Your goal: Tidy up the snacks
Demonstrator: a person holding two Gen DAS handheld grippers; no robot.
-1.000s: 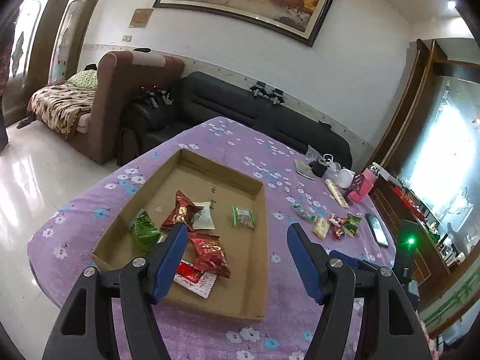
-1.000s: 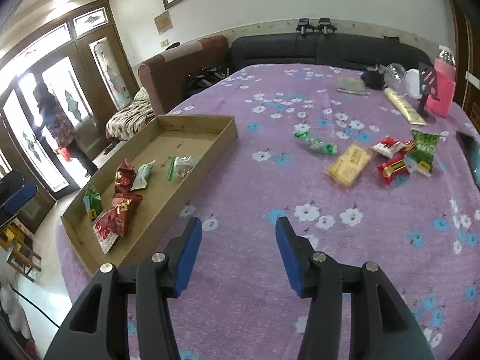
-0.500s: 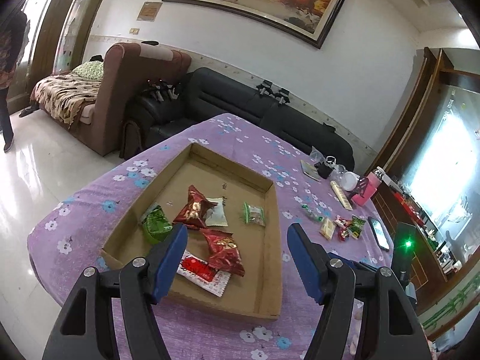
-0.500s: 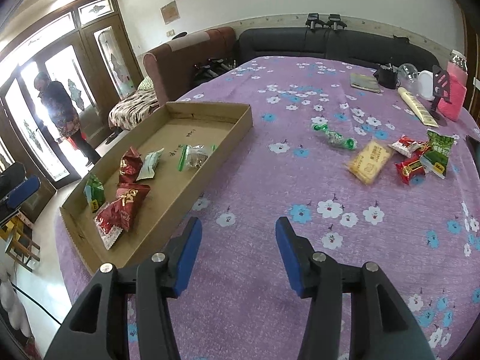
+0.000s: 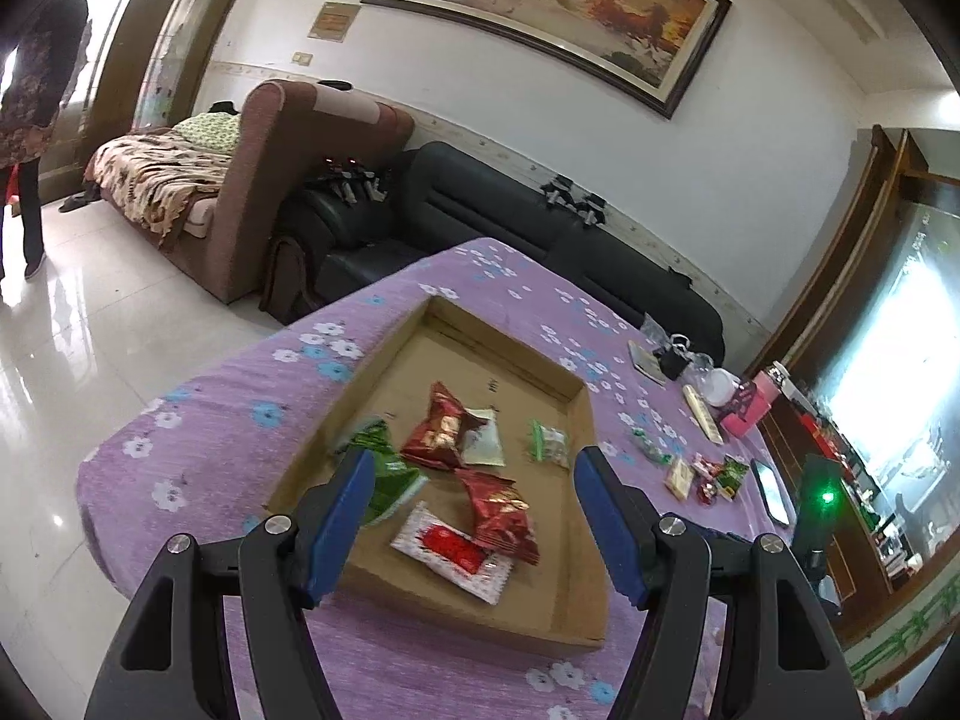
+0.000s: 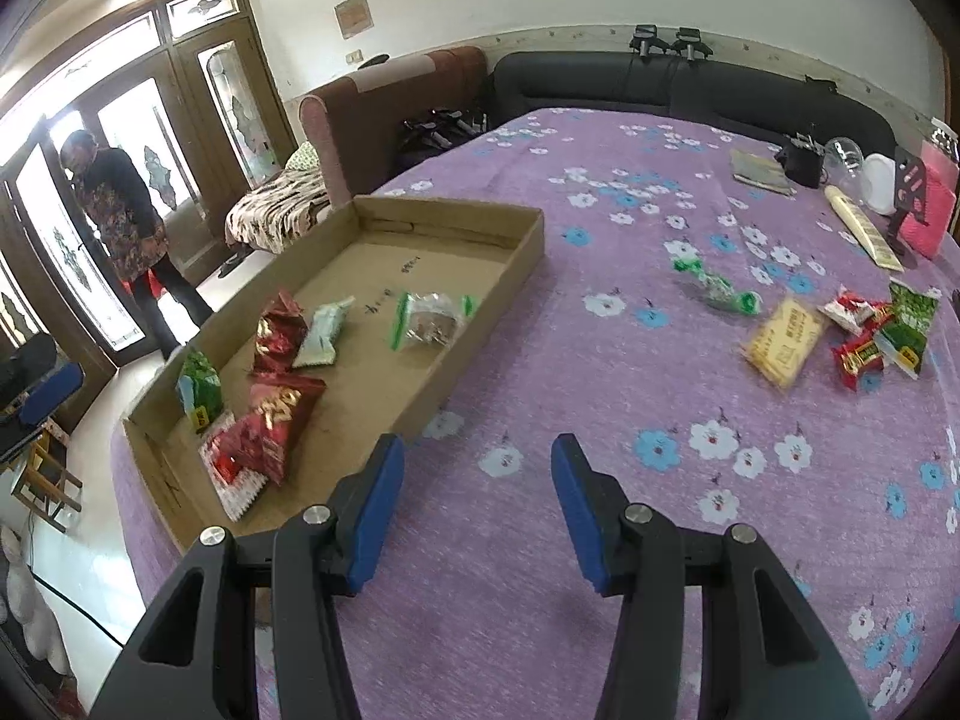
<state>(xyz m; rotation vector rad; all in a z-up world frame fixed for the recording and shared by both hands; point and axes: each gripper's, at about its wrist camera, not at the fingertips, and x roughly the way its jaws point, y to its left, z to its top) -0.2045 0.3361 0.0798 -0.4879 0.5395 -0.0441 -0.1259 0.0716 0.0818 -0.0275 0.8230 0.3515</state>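
A shallow cardboard tray (image 5: 576, 546) (image 6: 510, 276) lies on the purple flowered tablecloth and holds several snack packets, among them red ones (image 5: 495, 507) (image 6: 279, 414), a green one (image 6: 201, 384) and a clear bag (image 6: 429, 324). More snacks lie loose on the cloth to the right: a yellow packet (image 6: 783, 342), a green-ended candy bag (image 6: 717, 291) and red and green packets (image 6: 882, 330) (image 5: 714, 477). My left gripper (image 5: 471, 474) hangs open over the tray's near end, holding nothing. My right gripper (image 6: 477, 453) stands open above bare cloth beside the tray's right wall.
At the table's far right are a pink box (image 6: 933, 213), a white container (image 6: 879, 183), a long beige pack (image 6: 861, 228) and a phone (image 5: 771, 489). Sofas stand behind the table. A person (image 6: 120, 222) stands by the doors at the left.
Both grippers have drifted back and leftward along the table, so the tray now sits more to the right in each view. Their jaws stayed as they were. The person moved by the doors.
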